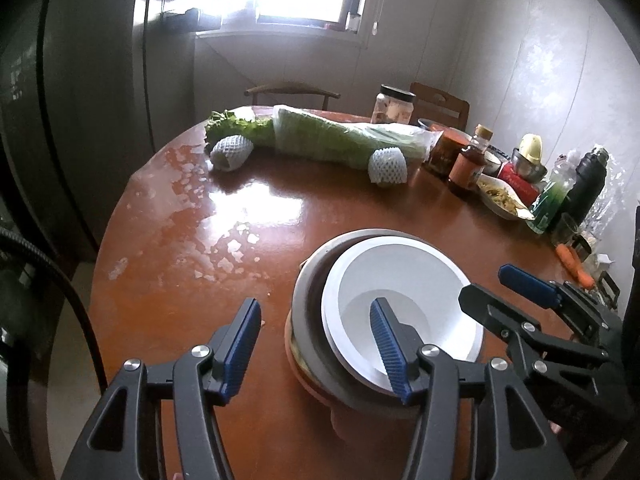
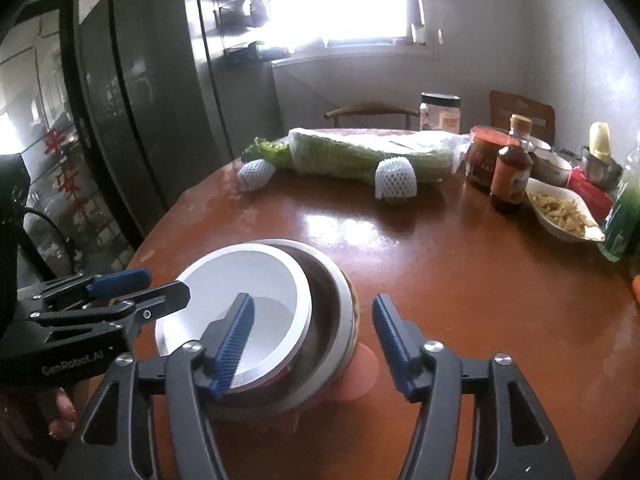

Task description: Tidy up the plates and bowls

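Left wrist view: white bowl (image 1: 400, 304) sits tilted, mouth upward, in metal bowl (image 1: 308, 304).

Your left gripper (image 1: 316, 344): black linkage frame, blue ribbed pads, silver screws.
Your right gripper (image 2: 314, 344): the same (its twin's body reads "GenRobot.AI" at 8 o'clock).

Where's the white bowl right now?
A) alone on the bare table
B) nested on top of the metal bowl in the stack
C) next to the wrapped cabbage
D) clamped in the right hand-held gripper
B: the white bowl sits tilted inside the metal bowl on the stack near the table's front edge, and no pad of either open hand-held gripper presses on it.
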`<state>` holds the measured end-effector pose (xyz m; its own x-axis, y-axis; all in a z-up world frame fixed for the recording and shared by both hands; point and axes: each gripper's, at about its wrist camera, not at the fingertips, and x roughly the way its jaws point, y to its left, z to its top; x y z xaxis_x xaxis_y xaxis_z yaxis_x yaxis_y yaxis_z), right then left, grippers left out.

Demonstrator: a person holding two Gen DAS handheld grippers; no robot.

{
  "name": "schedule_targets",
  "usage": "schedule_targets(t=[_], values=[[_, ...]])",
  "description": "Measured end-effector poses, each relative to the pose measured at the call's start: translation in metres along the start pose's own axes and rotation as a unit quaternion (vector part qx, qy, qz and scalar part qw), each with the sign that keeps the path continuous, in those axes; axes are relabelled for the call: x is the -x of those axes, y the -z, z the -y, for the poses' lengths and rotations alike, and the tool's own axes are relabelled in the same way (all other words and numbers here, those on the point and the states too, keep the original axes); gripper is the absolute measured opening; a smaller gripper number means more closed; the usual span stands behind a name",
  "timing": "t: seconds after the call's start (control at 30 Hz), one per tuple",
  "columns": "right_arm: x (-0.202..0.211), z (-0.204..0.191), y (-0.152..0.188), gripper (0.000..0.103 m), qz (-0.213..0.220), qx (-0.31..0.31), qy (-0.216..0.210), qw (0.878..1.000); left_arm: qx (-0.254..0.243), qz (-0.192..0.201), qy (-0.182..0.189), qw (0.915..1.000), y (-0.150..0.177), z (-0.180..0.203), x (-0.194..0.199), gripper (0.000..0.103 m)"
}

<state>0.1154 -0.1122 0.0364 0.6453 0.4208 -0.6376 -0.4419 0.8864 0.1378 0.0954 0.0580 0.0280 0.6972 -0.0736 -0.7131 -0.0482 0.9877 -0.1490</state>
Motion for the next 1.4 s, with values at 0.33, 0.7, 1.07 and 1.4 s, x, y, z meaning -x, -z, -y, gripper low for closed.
schedule_targets(t=[0.33,0.7,1.07,1.4], values=[[0.023,-0.005,0.004,0.069,0.016,0.01,0.003,1.0,0.0,0.013,-0.013,0.9998,0.013,0.005,0.016,0.059],[0.04,-0.002,0.026,0.073,0.013,0.014,0.022,1.0,0.008,0.02,-0.024,0.9995,0.035,0.012,0.028,0.06],[0.054,0.002,0.051,0.073,0.011,0.008,0.036,0.999,0.001,0.022,-0.042,0.9989,0.064,0.026,0.034,0.06],[0.068,0.0,0.07,0.073,0.012,0.009,0.033,0.999,0.005,0.034,-0.05,0.9981,0.082,0.032,0.047,0.061]])
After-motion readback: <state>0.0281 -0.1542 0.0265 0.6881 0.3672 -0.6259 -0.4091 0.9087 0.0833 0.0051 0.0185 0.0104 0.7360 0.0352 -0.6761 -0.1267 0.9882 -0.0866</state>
